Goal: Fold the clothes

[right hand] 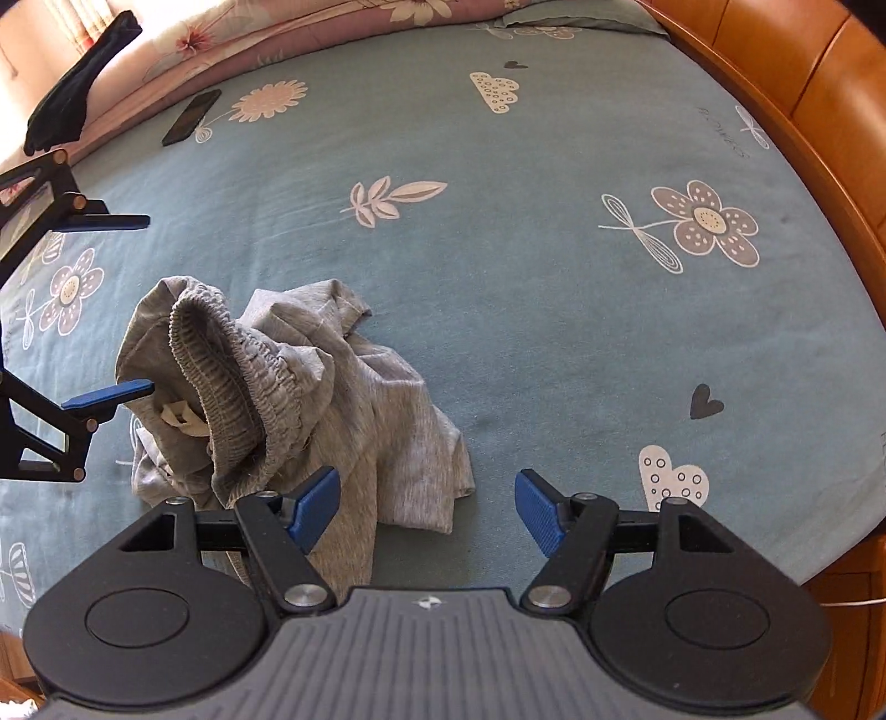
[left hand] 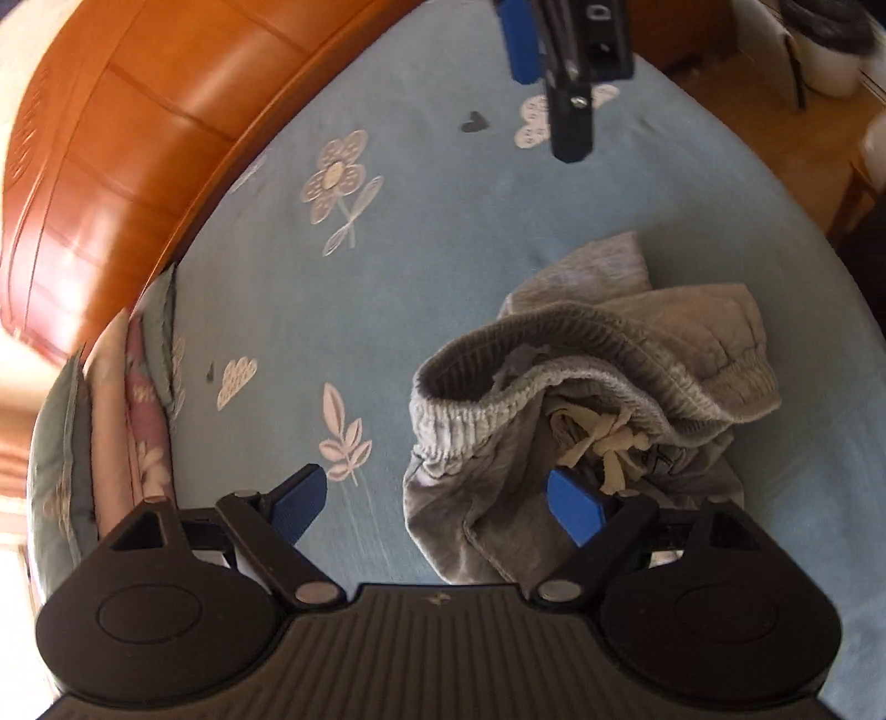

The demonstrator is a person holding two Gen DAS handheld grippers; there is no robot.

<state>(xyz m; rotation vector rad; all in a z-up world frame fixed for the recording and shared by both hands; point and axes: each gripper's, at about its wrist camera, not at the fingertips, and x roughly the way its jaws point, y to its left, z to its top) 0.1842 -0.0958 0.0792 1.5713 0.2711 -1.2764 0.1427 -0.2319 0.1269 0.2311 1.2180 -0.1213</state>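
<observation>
Left wrist view: left claw (left hand: 437, 501) stood wide apart, clamped on nothing, hanging over the blue flowered bed sheet (left hand: 443, 221). Grey pants (left hand: 581, 399) lay crumpled on the sheet, waistband gaping, white drawstring (left hand: 598, 443) showing inside. Right-hand blue pad (left hand: 576, 507) seen in front of the pants; contact impossible to tell. Left-hand pad over bare sheet. Right claw (left hand: 554, 83) visible at the top edge, well apart from the pants. Wooden bed frame (left hand: 138, 138) curved along the left.

Right wrist view: right claw (right hand: 429, 512) apart too, gripping nothing. Pants (right hand: 288, 399) heaped left of centre on the sheet (right hand: 554, 304), one corner of cloth reaching behind the left-hand pad (right hand: 315, 507). Left claw (right hand: 127, 304) entered from the left edge, lower finger just beside the waistband. Dark phone (right hand: 191, 117) lay near the pink bedding (right hand: 277, 33) far off.
</observation>
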